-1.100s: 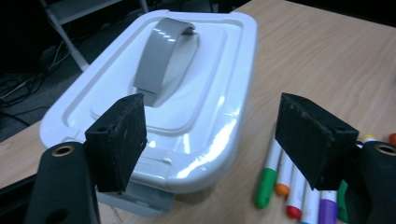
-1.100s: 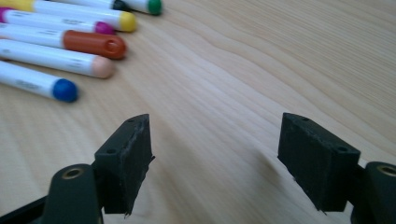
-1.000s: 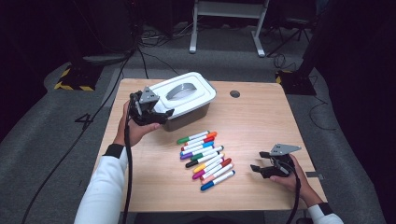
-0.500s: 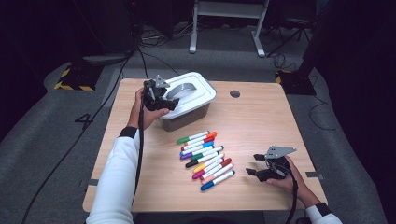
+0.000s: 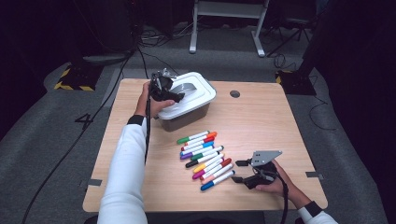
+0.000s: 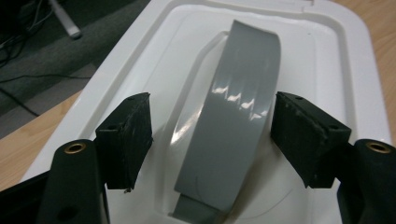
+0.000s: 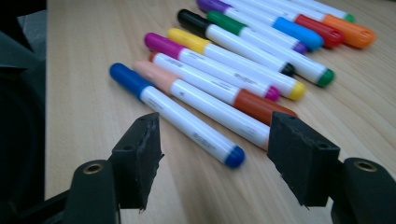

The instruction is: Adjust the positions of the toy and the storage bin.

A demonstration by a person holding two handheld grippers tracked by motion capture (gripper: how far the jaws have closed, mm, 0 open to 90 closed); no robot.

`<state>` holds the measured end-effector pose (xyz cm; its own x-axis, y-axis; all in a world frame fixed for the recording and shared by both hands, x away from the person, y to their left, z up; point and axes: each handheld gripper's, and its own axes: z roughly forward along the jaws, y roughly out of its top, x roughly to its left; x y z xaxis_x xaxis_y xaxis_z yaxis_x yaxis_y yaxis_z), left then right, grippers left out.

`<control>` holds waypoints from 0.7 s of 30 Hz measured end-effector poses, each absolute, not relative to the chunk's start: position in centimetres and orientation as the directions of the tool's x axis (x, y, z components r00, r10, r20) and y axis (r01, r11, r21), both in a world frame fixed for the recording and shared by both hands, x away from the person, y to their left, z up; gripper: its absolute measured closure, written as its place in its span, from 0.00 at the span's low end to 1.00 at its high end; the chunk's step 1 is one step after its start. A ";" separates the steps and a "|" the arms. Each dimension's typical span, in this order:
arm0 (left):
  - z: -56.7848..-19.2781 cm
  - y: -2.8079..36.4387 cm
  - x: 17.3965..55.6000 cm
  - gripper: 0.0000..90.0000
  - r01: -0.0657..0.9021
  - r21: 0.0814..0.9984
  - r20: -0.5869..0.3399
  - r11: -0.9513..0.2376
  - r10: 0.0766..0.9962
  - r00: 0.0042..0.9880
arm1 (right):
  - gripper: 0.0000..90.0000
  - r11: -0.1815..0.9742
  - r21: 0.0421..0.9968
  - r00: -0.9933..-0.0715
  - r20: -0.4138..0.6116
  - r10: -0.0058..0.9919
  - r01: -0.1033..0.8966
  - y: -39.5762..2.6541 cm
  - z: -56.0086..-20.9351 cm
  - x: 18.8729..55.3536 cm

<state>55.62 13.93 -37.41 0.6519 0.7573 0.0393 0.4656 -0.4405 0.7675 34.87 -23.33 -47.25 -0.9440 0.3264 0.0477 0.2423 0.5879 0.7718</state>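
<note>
Left hand-held gripper (image 6: 212, 135) now astride grey lid handle (image 6: 233, 116), jaws closing, pads not touching.

White lid (image 6: 327, 51) — grey handle (image 6: 238, 116) — blue marker (image 7: 175, 114)

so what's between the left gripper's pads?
The grey arched handle of the white plastic box lid, pads not yet touching it, per the left gripper view.

Glossy plastic lid (image 6: 322, 60), wooden table (image 5: 261, 121)
</note>
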 end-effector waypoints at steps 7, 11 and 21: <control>-37.1 13.2 55.4 0.59 0.417 0.744 0.093 -0.522 0.699 0.709 | 0.41 0.625 0.761 -0.974 0.037 0.224 0.173 -20.4 -47.5 33.9; -37.2 13.0 55.4 0.69 0.405 0.738 0.083 -0.540 0.669 0.739 | 0.41 0.647 0.747 -0.980 0.032 0.197 0.155 -19.5 -47.9 33.8; -37.3 11.3 54.7 0.74 0.354 0.746 0.055 -0.564 0.582 0.811 | 0.42 0.648 0.743 -0.978 0.043 0.204 0.168 -19.5 -48.2 33.9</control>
<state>54.68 11.35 -37.28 0.8114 0.5819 0.0552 0.3538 -0.5641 0.7461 33.87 -19.51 -48.16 -0.9780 0.2042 0.0425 0.1676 0.6478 0.7431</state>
